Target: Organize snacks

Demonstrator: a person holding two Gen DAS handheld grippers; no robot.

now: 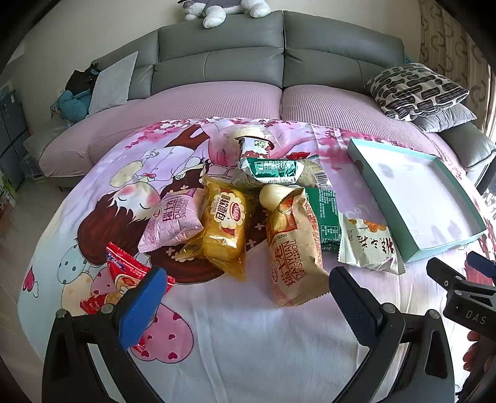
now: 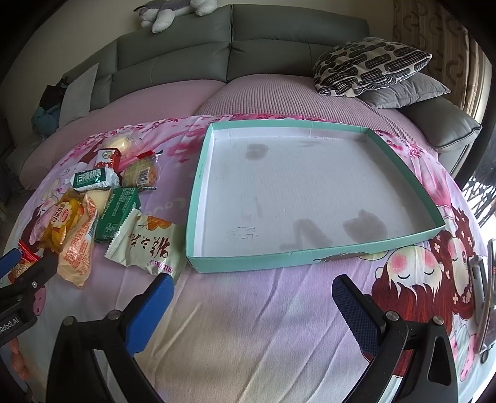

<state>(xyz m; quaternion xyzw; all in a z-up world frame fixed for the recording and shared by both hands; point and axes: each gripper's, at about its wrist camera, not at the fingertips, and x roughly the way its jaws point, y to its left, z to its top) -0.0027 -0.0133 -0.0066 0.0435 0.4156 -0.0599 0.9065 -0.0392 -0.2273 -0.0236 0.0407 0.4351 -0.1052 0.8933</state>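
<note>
Several snack packs lie in a heap on a pink cartoon cloth [image 1: 248, 334]: a tan Swiss roll pack [image 1: 294, 248], a yellow pack [image 1: 224, 229], a pink pack [image 1: 175, 218], a red pack [image 1: 124, 272], green packs [image 1: 272, 169] and a pale pack [image 1: 369, 245]. My left gripper [image 1: 245, 286] hangs open just in front of the heap, nothing between its fingers. To the right lies a shallow teal box [image 2: 310, 254] with a white, stained floor. My right gripper [image 2: 252, 293] is open before the box's near wall, with the pale pack [image 2: 148, 245] by its left finger.
A grey sofa [image 1: 279, 52] with a purple seat cover runs along the back. A patterned cushion [image 2: 369, 65] on a grey one lies at the right end. A plush toy [image 1: 217, 9] rests on the sofa back. Bare cloth spreads in front of both grippers.
</note>
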